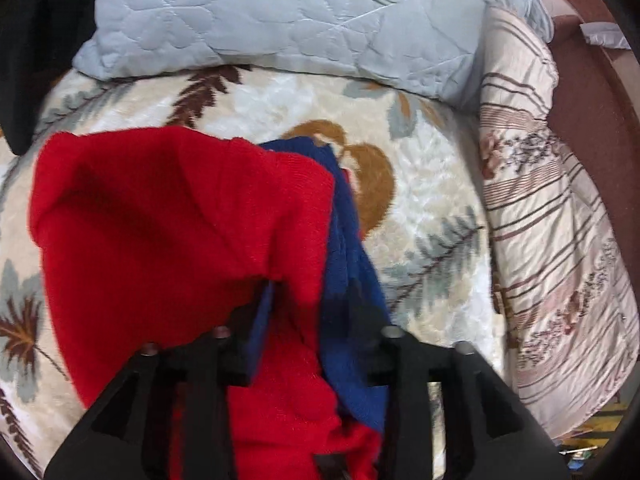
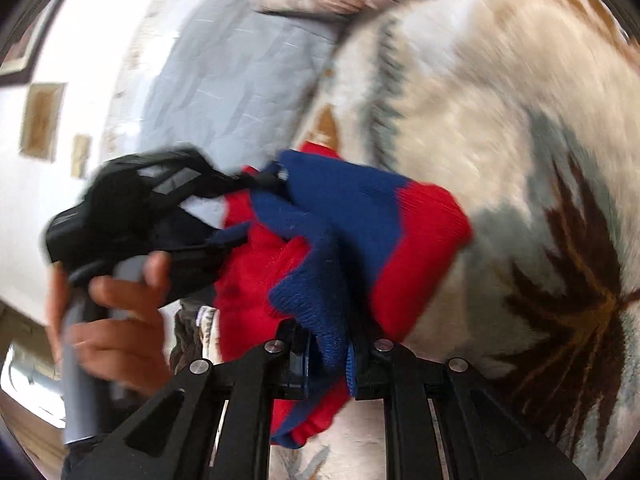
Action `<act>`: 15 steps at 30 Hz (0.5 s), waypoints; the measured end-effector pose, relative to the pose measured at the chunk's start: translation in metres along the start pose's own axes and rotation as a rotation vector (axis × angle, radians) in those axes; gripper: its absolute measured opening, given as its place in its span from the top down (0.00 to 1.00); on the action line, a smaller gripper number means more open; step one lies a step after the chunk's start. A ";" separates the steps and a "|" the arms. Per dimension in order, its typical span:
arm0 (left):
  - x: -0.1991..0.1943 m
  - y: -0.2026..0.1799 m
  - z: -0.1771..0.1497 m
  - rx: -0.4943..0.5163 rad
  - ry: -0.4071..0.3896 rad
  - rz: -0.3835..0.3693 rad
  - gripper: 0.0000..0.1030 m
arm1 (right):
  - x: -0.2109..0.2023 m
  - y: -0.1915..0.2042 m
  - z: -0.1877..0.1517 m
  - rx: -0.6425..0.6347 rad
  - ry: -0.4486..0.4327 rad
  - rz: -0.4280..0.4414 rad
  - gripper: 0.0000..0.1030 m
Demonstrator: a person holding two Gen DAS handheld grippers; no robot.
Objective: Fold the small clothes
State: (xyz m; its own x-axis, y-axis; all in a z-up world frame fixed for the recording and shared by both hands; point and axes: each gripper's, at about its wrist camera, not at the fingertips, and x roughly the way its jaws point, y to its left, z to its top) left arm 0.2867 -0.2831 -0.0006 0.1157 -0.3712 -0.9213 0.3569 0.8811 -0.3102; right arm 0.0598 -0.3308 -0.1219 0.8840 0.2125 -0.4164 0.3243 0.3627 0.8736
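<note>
A small red and blue knit garment (image 1: 168, 220) hangs bunched over a cream leaf-patterned blanket (image 1: 420, 184). My left gripper (image 1: 312, 290) points down into it. Its fingers stand apart, with loose red cloth draped over and between them, so it is open. In the right wrist view the garment (image 2: 360, 216) stretches between both grippers. My right gripper (image 2: 330, 340) is shut on its blue ribbed edge. The left gripper (image 2: 268, 184) shows at the garment's far left end, held by a hand (image 2: 120, 320). That view is motion-blurred.
A pale blue quilted pillow (image 1: 300, 16) lies at the blanket's far side. Striped floral bedding (image 1: 552, 220) is bunched along the right, against a brown bed frame (image 1: 592, 92). Dark cloth (image 1: 36, 40) hangs at the upper left.
</note>
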 end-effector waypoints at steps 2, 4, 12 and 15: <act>-0.011 0.003 -0.001 -0.022 -0.002 -0.081 0.59 | 0.000 -0.001 -0.001 0.006 -0.003 -0.004 0.85; -0.031 0.014 -0.002 -0.058 -0.032 -0.143 0.59 | -0.003 0.003 -0.002 -0.018 -0.012 -0.021 0.83; -0.099 0.114 -0.028 -0.215 -0.202 -0.108 0.48 | -0.069 0.029 0.013 -0.075 -0.277 0.039 0.71; -0.094 0.143 -0.042 -0.255 -0.193 -0.097 0.48 | -0.046 0.072 0.044 -0.287 -0.195 0.075 0.66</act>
State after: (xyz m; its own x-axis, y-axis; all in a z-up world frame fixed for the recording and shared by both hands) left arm 0.2881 -0.1102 0.0317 0.2751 -0.4842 -0.8306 0.1343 0.8748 -0.4655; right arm 0.0572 -0.3540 -0.0287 0.9584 0.0809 -0.2738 0.1729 0.5989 0.7820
